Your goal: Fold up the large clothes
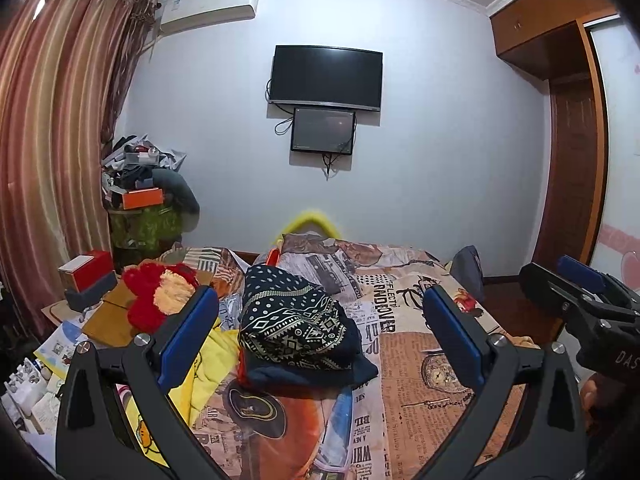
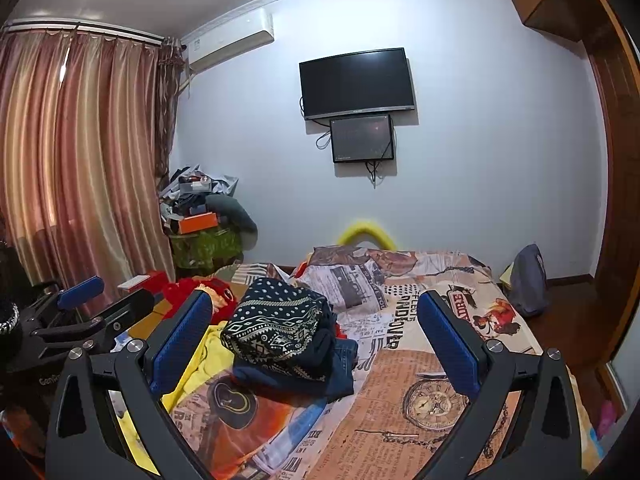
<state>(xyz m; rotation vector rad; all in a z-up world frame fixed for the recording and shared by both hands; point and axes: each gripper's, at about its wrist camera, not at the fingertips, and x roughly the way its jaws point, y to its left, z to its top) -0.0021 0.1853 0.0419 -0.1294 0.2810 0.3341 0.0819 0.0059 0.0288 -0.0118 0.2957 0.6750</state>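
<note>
A folded patterned sweater [image 1: 294, 320] sits mid-frame on the bed [image 1: 432, 364], with both the left gripper [image 1: 320, 340] and right gripper [image 2: 316, 336] spread wide and empty.

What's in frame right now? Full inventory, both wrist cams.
patterned sweater: 1, navy and white, folded on the bed, atop darker clothes
yellow cloth: 1, yellow, bed's left side
plush toy: 1, red and cream, left of the sweater
bedspread: 1, newspaper print, covers the bed
TV: 1, black, on the wall
small screen: 1, black, below the TV
curtain: 1, striped pink, left
air conditioner: 1, white, high on the wall
backpack: 1, grey, right of the bed
left gripper: open, empty
right gripper: open, empty
</note>
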